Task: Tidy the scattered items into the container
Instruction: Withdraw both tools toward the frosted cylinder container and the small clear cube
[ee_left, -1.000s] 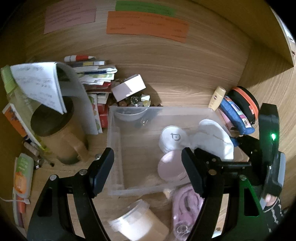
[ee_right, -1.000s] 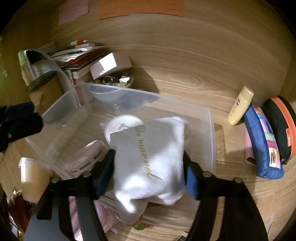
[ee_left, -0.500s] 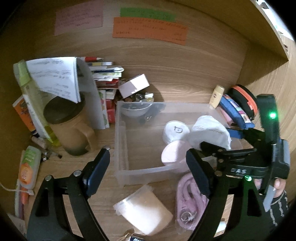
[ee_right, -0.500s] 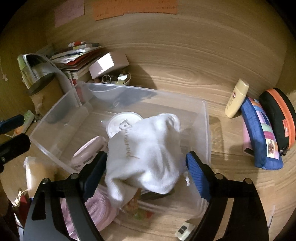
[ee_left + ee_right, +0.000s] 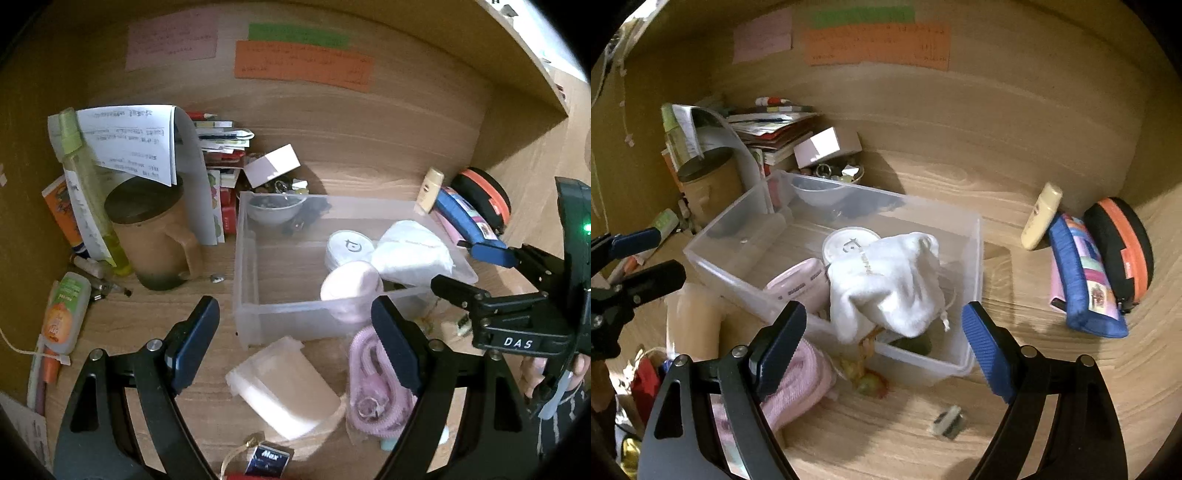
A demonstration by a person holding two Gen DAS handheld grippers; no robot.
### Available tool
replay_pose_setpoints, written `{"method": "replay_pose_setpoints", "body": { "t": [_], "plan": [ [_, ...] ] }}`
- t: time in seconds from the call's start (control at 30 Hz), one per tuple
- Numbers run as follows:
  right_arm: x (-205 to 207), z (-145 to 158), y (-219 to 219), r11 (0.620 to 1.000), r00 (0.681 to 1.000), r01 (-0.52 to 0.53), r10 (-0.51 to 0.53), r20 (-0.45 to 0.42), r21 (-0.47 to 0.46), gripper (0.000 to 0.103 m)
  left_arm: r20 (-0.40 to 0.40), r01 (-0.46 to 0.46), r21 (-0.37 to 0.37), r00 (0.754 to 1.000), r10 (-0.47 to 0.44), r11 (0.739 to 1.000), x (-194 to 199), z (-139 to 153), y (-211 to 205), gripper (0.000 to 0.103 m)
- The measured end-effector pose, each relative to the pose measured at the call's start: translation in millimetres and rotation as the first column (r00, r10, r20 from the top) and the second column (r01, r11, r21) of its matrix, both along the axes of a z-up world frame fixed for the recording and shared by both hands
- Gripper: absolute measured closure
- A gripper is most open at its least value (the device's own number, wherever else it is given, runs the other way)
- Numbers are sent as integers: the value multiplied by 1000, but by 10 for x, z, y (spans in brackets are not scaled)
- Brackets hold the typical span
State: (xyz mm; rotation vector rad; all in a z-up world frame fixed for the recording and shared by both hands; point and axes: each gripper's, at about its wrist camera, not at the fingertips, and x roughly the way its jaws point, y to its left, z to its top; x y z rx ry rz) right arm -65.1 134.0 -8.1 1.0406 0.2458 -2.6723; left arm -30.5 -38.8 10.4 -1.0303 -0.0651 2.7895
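A clear plastic bin sits on the wooden desk. In it lie a white drawstring pouch, a round white tin and a pink case. My left gripper is open and empty, in front of the bin above a translucent tub and a pink coiled cable. My right gripper is open and empty, just behind the pouch at the bin's near right corner.
A brown mug, green bottle, papers and books stand at the left. A cream tube, blue pouch and black-orange case lie at the right. A small clip and a keychain charm lie near the bin.
My right gripper opened and let go of the white pouch, which dropped into the bin. Both grippers pulled back from the bin.
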Motion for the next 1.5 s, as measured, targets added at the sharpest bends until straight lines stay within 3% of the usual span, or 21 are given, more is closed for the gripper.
{"method": "replay_pose_setpoints", "body": {
  "t": [0.2, 0.37, 0.5, 0.7, 1.2, 1.33, 1.5],
  "plan": [
    [183, 38, 144, 1000, 1000, 10, -10, -22, -2, 18, 8, 3, 27, 1000, -3, 1000, 74, -52, -59, 18],
    [322, -18, 259, 999, 999, 26, -25, -24, 28, 18, 82, 44, 92, 995, -51, 995, 74, -178, -122, 18],
    [398, -137, 343, 998, 999, 37, -37, -3, 58, 18, 114, 26, 42, 993, -30, 999, 84, -321, -112, 18],
    [479, -296, 538, 996, 997, 49, -53, 58, 78, 18, 140, 69, -8, 988, -67, 998, 117, -456, -64, 18],
    [367, -567, 633, 995, 987, 62, -73, 141, 83, 18, 200, 138, -74, 972, -120, 988, 206, -673, -81, 18],
    [283, -641, 660, 996, 982, 58, -68, 177, 63, 18, 222, 170, -117, 965, -141, 978, 141, -712, -39, 15],
    [236, -687, 687, 999, 977, 50, -52, 206, 18, 18, 235, 163, -100, 962, -136, 982, 29, -727, -61, 15]
  ]
}}
